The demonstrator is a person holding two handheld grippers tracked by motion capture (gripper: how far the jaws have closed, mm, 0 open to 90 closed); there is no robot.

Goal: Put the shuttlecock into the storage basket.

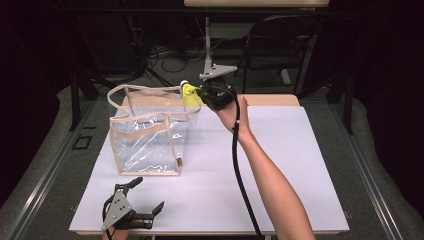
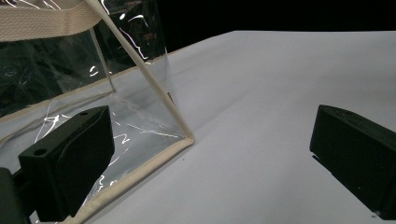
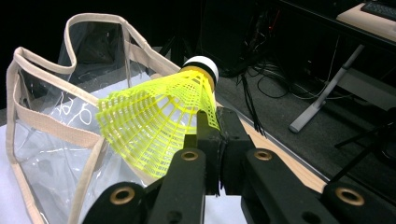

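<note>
One yellow shuttlecock [image 3: 154,123] is clamped by its skirt in the right gripper [image 3: 212,140], just above the clear bag's [image 1: 150,137] open top, while the left gripper [image 1: 137,207] rests on the surface [image 1: 280,170], jaws apart.

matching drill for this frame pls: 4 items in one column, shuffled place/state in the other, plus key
Items:
1. shuttlecock
2. clear bag
3. left gripper
4. right gripper

Place or state:
A. jaws wide apart, nothing between them, low at the near edge of the table
B. yellow mesh skirt, white cap, pinched at the skirt's edge
C. stands open on the table, beige trim and handles
D. jaws shut, held up beside the bag's top rim

Pairs: 1-B, 2-C, 3-A, 4-D
</note>
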